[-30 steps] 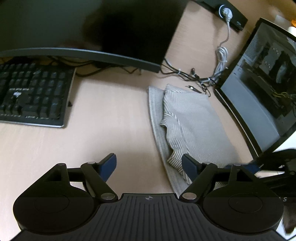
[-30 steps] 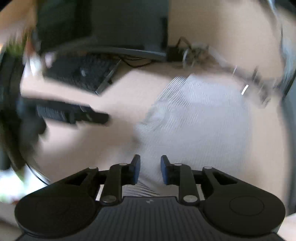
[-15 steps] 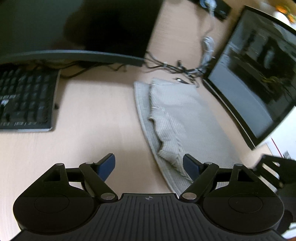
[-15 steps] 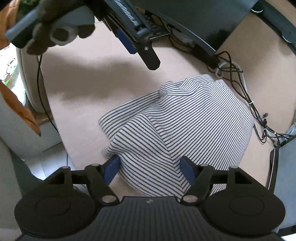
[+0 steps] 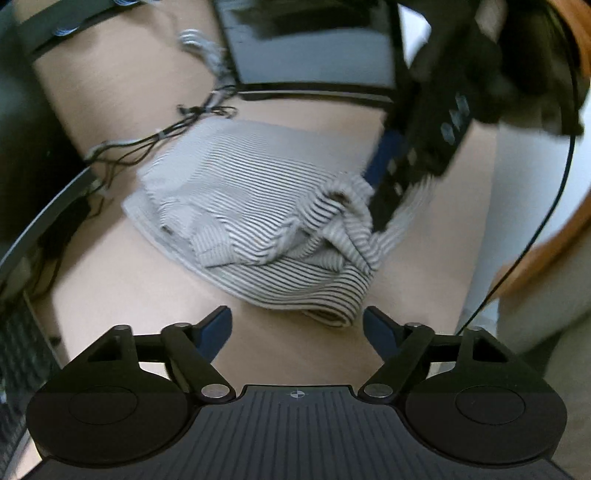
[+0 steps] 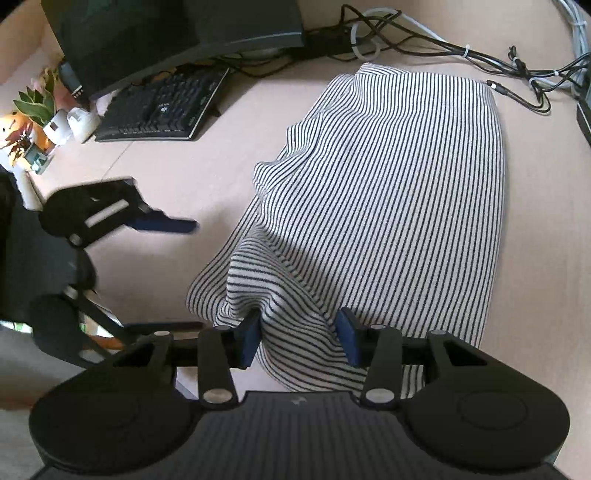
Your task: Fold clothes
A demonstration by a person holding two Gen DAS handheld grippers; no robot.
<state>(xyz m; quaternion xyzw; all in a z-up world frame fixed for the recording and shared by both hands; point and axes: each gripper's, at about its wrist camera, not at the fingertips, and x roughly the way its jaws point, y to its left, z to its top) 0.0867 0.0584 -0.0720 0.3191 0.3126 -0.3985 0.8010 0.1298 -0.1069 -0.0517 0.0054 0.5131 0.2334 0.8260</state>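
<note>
Striped top mid-frame on desk, partly folded – near hem bunched, unsmoothed. Right gripper closing around that bunch, cloth between pads. Left gripper wide, narrowing, empty – just short of hem.

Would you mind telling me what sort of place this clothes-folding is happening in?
Most likely a home or office computer desk: a striped garment lies on a light wooden desktop beside a black keyboard, a dark monitor and tangled cables.
</note>
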